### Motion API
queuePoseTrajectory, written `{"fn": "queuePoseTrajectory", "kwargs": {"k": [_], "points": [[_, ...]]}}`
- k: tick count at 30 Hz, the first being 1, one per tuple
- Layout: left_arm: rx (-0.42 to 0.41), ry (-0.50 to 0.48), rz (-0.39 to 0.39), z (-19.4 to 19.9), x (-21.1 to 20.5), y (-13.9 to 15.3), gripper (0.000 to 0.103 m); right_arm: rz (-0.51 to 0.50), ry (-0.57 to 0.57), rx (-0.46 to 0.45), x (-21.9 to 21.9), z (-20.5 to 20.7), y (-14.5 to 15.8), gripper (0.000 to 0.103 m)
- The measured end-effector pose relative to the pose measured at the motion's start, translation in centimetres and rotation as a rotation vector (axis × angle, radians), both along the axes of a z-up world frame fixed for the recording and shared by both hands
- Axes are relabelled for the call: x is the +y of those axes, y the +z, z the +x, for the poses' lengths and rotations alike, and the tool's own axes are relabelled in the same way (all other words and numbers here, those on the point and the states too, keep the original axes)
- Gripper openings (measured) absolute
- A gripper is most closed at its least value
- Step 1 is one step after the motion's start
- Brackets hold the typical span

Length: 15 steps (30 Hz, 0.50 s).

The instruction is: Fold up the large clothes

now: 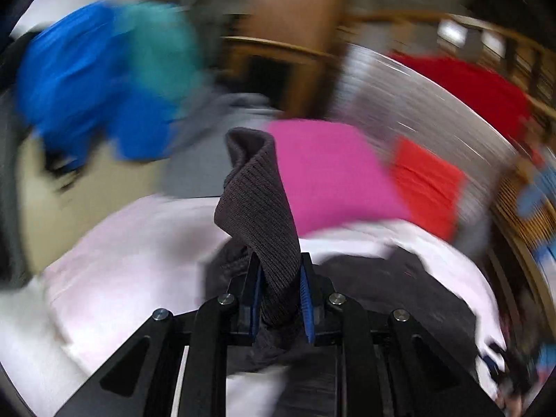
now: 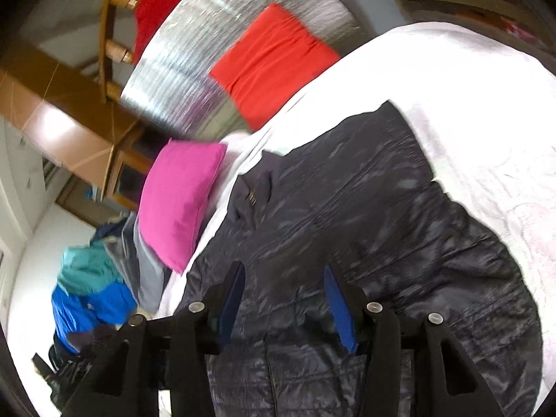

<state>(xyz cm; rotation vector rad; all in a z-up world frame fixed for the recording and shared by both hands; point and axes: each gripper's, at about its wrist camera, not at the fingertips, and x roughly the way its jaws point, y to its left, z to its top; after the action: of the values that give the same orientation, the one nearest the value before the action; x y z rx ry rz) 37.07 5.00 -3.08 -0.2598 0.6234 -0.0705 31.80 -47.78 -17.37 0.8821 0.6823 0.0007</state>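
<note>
Garment: dark quilted shiny jacket spread on white bedspread.
Left gripper: clamped on its grey ribbed knit cuff.
Right gripper: jaws apart above jacket.
Risk: cuff slipping out; slick fabric sliding.

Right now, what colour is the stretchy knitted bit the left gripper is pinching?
Dark brownish-grey, with fine knitted ribs. The ribbed cuff shows best in the left wrist view.

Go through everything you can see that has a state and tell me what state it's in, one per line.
Left gripper: shut on the ribbed knit cuff.
Right gripper: open, holding nothing, above the jacket.
Dark jacket: spread flat on the white bedspread, not yet folded.
Pink cushion: leaning at the bed's edge.
Orange cloth: lying flat.
Blue and teal clothes: heaped, unfolded.
</note>
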Motion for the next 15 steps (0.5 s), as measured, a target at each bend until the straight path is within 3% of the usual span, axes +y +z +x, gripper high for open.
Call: {"fn": "queuePoseTrajectory", "kwargs": {"k": [4,7,9,11,14,15], "points": [[0.031,-0.244,0.016,-0.1,-11.2,-0.4,0.02,0.064,-0.037,0.006,-2.2,-0.1,-0.8,0.052],[0.119,-0.422,0.007,0.1,-17.8,-2.7,0.023,0.107,-0.036,0.017,-3.2,0.1,-1.5,0.052],[0.202,-0.543,-0.045,1.1,-20.6,-4.1,0.035,0.121,-0.016,0.02,-3.3,0.3,-1.7,0.052],[0.207,-0.594,-0.086,0.8,-21.3,-4.4,0.041,0.123,0.015,0.026,-3.1,0.6,-1.8,0.057],[0.105,-0.545,-0.107,1.0,-19.4,-3.7,0.064,0.127,0.057,0.032,-2.5,1.2,-2.1,0.06],[0.079,-0.523,-0.122,1.2,-18.4,-3.6,0.066,0.13,0.076,0.036,-2.2,1.6,-2.2,0.06]]}}
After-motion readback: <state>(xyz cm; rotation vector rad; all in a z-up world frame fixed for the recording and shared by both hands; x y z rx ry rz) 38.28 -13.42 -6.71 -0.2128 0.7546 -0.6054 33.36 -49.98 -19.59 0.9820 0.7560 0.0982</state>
